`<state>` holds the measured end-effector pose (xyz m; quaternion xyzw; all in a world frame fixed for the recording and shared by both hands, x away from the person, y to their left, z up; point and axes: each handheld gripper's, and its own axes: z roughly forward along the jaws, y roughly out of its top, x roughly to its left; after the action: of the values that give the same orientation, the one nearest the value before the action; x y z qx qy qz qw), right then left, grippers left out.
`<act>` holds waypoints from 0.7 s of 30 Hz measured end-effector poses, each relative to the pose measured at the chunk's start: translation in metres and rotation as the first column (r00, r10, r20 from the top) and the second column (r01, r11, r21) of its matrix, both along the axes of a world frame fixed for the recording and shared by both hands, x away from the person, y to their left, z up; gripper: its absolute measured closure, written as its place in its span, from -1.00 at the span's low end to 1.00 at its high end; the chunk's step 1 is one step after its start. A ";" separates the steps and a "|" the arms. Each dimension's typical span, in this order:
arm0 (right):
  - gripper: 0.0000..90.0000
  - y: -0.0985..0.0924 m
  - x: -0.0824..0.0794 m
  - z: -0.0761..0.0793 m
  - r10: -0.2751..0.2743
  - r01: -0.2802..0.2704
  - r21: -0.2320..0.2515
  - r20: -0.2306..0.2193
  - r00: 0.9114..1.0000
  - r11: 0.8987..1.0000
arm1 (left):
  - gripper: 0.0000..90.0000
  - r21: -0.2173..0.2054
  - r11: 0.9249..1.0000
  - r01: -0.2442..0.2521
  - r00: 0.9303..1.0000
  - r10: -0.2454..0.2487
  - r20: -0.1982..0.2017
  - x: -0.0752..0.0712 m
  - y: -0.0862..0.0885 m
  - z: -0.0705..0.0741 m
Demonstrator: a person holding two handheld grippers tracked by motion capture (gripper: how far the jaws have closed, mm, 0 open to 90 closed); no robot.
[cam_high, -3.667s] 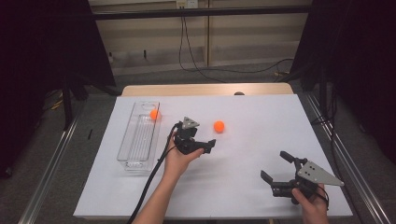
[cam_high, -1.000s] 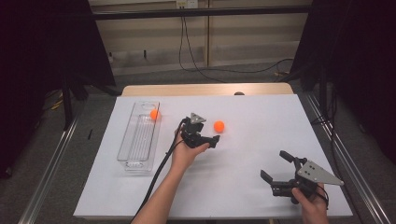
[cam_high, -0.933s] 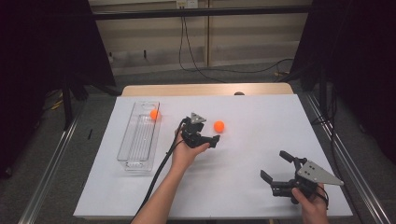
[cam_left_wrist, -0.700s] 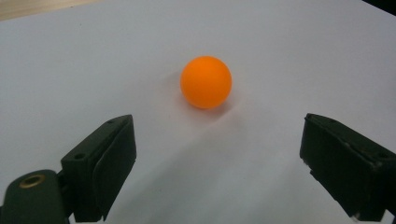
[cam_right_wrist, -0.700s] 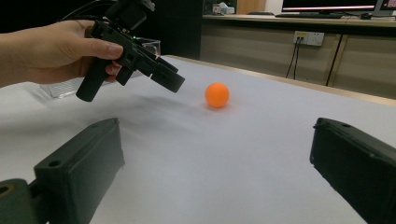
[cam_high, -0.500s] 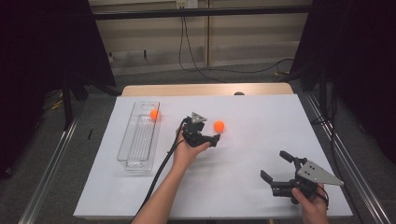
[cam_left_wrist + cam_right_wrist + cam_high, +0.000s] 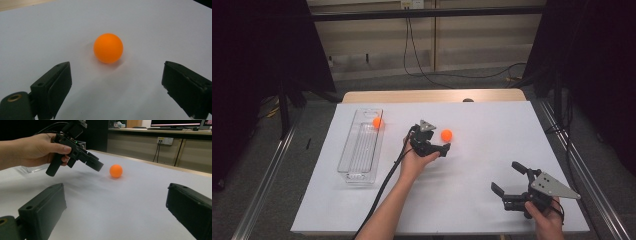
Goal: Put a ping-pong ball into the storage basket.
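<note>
Left gripper (image 7: 435, 141) nearest, fingers spread, aimed at orange ball (image 7: 108, 48) resting on white counter (image 7: 472, 200) just ahead, untouched. Right gripper (image 7: 511, 184) well apart, fingers spread, empty.

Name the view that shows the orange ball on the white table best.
Left gripper view: the orange ball sits close and sharp, ahead of the open jaws. The right gripper view shows it small beyond the left gripper; the high view shows it tiny.

A clear tray (image 7: 347, 161) lies left on the white table (image 7: 482, 180), cables (image 7: 422, 60) behind.
</note>
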<state>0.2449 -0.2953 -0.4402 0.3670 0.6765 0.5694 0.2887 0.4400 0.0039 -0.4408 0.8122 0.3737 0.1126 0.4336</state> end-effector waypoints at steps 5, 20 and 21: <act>-0.95 0.000 0.000 0.000 -0.003 0.003 0.002 0.000 1.000 1.000 | -0.79 -0.002 1.000 0.004 1.000 -0.004 0.003 0.001 -0.003 -0.001; -0.95 0.000 0.000 0.000 0.000 0.000 0.000 0.000 1.000 1.000 | -0.79 0.005 1.000 -0.010 1.000 0.010 0.006 0.006 -0.006 -0.003; -0.95 0.000 0.000 0.000 0.000 0.000 0.000 -0.001 1.000 1.000 | -0.79 0.006 1.000 -0.011 1.000 0.011 0.007 0.007 -0.006 -0.003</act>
<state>0.2445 -0.2951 -0.4402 0.3673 0.6766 0.5694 0.2884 0.4467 -0.0018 -0.4440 0.8109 0.3765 0.1189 0.4319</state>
